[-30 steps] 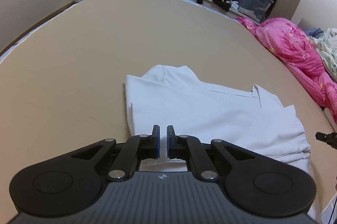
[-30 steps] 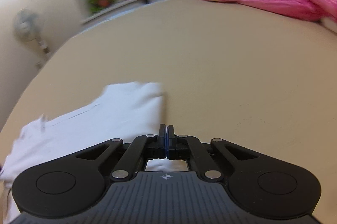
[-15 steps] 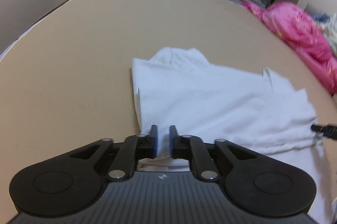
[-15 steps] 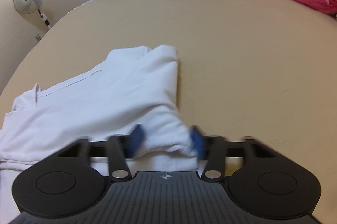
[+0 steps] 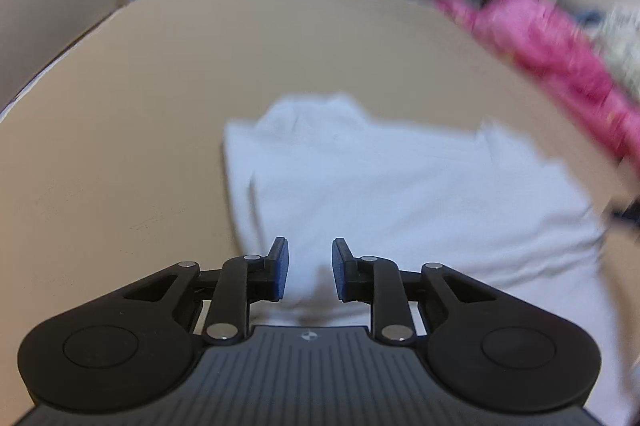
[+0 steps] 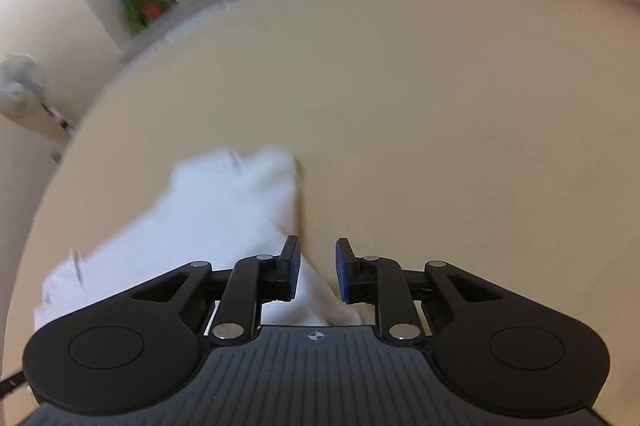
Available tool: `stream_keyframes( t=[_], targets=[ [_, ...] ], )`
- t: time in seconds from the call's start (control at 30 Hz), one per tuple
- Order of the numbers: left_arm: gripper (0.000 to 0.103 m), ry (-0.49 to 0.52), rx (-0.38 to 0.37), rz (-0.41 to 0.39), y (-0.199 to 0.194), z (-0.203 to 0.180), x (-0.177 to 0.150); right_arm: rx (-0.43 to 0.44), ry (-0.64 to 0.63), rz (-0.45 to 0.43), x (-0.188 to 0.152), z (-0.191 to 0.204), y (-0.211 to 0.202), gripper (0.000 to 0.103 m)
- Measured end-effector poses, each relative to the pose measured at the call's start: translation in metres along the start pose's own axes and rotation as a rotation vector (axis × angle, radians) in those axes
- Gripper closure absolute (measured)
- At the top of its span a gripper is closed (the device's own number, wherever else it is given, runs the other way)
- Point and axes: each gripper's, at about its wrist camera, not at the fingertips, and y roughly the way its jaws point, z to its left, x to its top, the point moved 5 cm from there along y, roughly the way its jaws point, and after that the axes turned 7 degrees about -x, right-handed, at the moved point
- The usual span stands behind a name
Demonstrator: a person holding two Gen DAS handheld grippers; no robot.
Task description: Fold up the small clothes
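White garment (image 5: 384, 193) lies folded flat, sleeve flaps on top, near the bed's (image 5: 120, 145) front edge. Left gripper (image 5: 306, 268) opening, cloth ridge between pads, not pinched. Right gripper (image 6: 318, 268) closing over garment's right corner, pads apart

Dim warm indoor light; heavy motion blur on background, fisheye bending edges, soft shadows.
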Motion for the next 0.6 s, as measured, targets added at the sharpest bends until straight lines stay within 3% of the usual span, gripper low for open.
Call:
stream_keyframes(
  t=[0.07, 0.1, 0.13, 0.2, 0.23, 0.37, 0.47, 0.53, 0.6],
  targets=[
    [0.071, 0.003, 0.035, 0.041, 0.007, 0.005, -0.006, 0.078, -0.047, -0.028, 0.000, 0.012, -0.006, 0.079],
    [0.071, -0.009, 0.029, 0.035, 0.006, 0.005, -0.005, 0.100, -0.062, -0.014, -0.003, 0.016, -0.002, 0.072],
    [0.071, -0.025, 0.020, 0.021, 0.003, 0.005, -0.003, 0.081, -0.092, 0.021, -0.008, 0.017, 0.007, 0.070],
    [0.071, -0.035, -0.001, -0.012, -0.005, 0.003, 0.000, -0.060, -0.152, 0.115, -0.023, 0.010, 0.030, 0.068],
    [0.071, -0.031, -0.008, -0.022, -0.006, 0.002, 0.000, -0.082, -0.141, 0.150, -0.029, 0.004, 0.038, 0.065],
    [0.068, 0.031, 0.035, 0.028, 0.003, 0.001, -0.012, -0.102, -0.162, 0.117, -0.029, 0.006, 0.023, 0.065],
    [0.065, 0.009, 0.042, 0.005, -0.015, -0.004, -0.006, -0.104, -0.171, 0.077, -0.025, 0.006, -0.011, 0.065],
    [0.058, -0.022, 0.032, -0.034, -0.037, -0.007, 0.000, -0.065, -0.172, 0.013, -0.018, 0.013, -0.042, 0.064],
    [0.058, -0.036, 0.032, -0.071, -0.063, -0.015, 0.003, -0.030, -0.188, -0.042, -0.011, 0.017, -0.071, 0.064]
  ],
)
